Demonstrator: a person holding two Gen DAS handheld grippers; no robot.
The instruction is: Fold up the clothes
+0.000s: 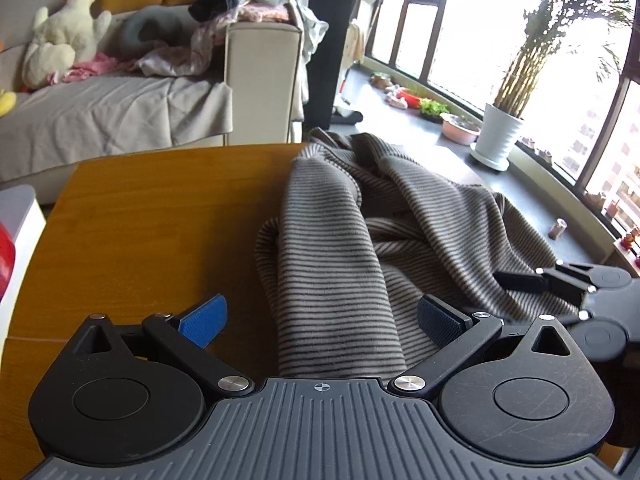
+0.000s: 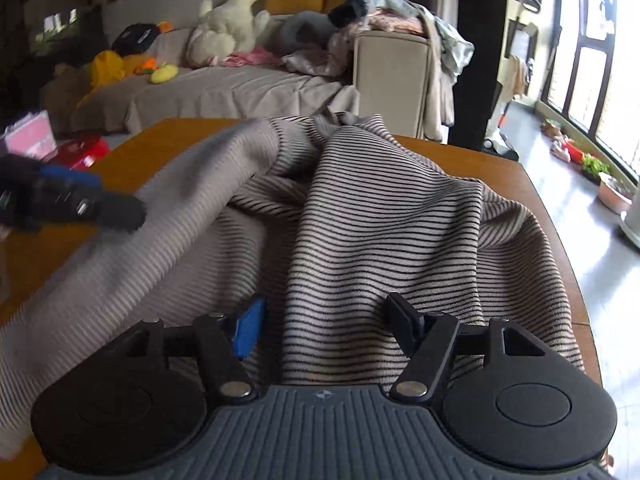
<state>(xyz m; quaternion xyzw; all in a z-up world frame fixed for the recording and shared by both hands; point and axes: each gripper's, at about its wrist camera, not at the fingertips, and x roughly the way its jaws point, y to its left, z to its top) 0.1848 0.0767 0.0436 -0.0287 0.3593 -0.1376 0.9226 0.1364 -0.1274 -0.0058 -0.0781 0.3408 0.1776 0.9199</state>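
A striped garment of soft, ribbed knit, grey-brown with thin dark lines, is seen bunched in thick folds on a wooden table. In the left wrist view it is spread over the right half of the tabletop, reaching the far edge, while the left half is shown as bare, smooth, orange-brown wood with a rounded far corner. One long rolled fold is laid from the far edge down toward the near edge, passing between the fingers of the left gripper.

The left gripper's jaws are held wide apart: the bright blue, finely textured pad is seen over bare wood, and the darker pad is set against the cloth. Nothing is clamped by them. At the right edge of the same view, the black fingers of the right gripper are seen lying over the cloth.

In the right wrist view the garment is shown covering most of the table, its stripes sharper and its folds raised in a ridge. The right gripper is held with jaws parted, a broad fold of cloth lying between the blue pad and the black finger; the cloth is not pinched. The left gripper is seen blurred near the table's left edge, beside a long fold.

Behind the table a grey-covered sofa is seen, with a cream plush toy and a heap of clothes on its armrest. A potted plant in a white pot is placed by the window.
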